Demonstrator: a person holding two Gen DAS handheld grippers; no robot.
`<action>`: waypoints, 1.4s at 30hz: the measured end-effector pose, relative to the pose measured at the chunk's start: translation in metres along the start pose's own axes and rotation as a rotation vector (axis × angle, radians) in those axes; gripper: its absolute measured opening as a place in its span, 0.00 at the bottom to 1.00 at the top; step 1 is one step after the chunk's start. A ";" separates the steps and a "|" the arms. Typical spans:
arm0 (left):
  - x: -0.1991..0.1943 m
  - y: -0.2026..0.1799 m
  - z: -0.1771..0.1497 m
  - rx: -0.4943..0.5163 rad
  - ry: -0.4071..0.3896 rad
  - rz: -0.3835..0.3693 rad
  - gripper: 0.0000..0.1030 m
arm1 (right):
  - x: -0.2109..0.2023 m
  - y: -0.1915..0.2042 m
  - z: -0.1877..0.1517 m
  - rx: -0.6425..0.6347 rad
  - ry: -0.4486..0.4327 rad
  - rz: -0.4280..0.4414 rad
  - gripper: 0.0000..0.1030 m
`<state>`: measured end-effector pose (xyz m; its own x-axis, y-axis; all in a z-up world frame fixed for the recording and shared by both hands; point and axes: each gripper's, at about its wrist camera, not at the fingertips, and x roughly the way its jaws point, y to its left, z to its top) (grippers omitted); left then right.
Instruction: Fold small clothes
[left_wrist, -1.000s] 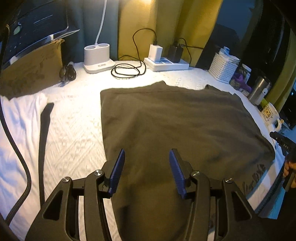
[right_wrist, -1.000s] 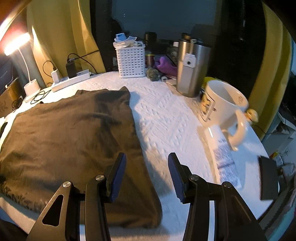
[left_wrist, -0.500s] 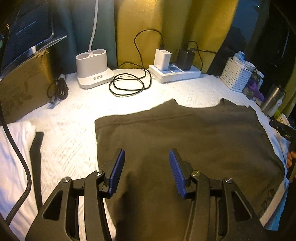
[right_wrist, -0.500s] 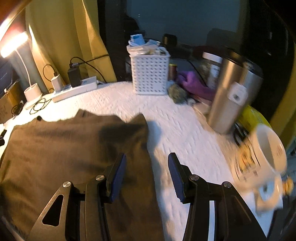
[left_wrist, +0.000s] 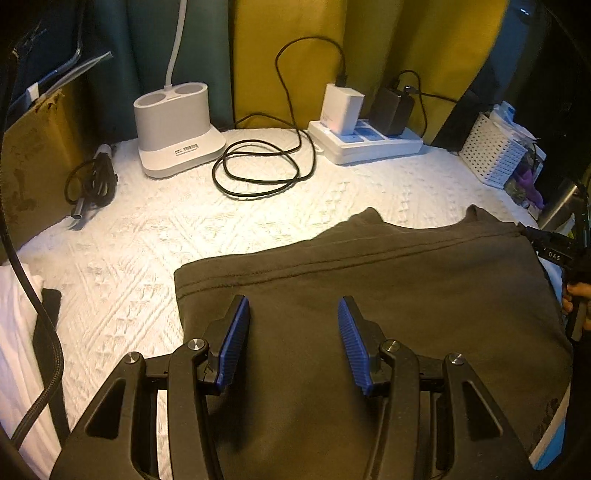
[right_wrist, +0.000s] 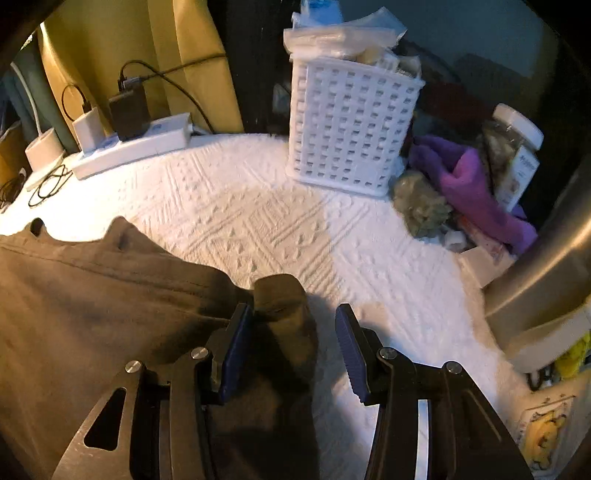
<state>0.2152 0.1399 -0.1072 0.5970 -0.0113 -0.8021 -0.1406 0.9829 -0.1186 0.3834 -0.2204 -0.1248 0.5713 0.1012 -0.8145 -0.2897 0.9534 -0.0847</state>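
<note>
The dark shirt (left_wrist: 369, 295) lies flat on the white cloth. The right gripper (right_wrist: 293, 345) has been closing around its corner but might slip off; the left gripper (left_wrist: 293, 339) hangs spread above

Both grippers: black frames w/ triangular cut-outs, silver screw heads at pivots, blue ribbed pads (left_wrist: 232, 341) on left gripper (left_wrist: 293, 341), same on right gripper (right_wrist: 293, 347). Braided black cable (left_wrist: 35, 332) at left edge. White lettering, maybe "DAS", far right.

Bare cloth (left_wrist: 258, 221) open beyond the garment (left_wrist: 388, 295); coiled cable (left_wrist: 258, 170), power strip (left_wrist: 369, 147), basket (right_wrist: 351, 129) line the far edge.
</note>
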 end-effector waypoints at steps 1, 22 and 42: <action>0.002 0.002 0.001 -0.002 0.001 0.001 0.48 | 0.002 0.000 0.002 0.001 -0.004 0.020 0.29; -0.035 0.001 -0.002 -0.027 -0.094 -0.001 0.49 | -0.020 -0.030 -0.002 0.097 -0.023 -0.143 0.07; -0.102 -0.038 -0.071 0.025 -0.180 -0.094 0.66 | -0.101 -0.014 -0.129 0.209 0.033 -0.146 0.07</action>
<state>0.1036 0.0905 -0.0619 0.7388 -0.0729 -0.6700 -0.0587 0.9834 -0.1717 0.2305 -0.2813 -0.1157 0.5687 -0.0479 -0.8212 -0.0390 0.9956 -0.0850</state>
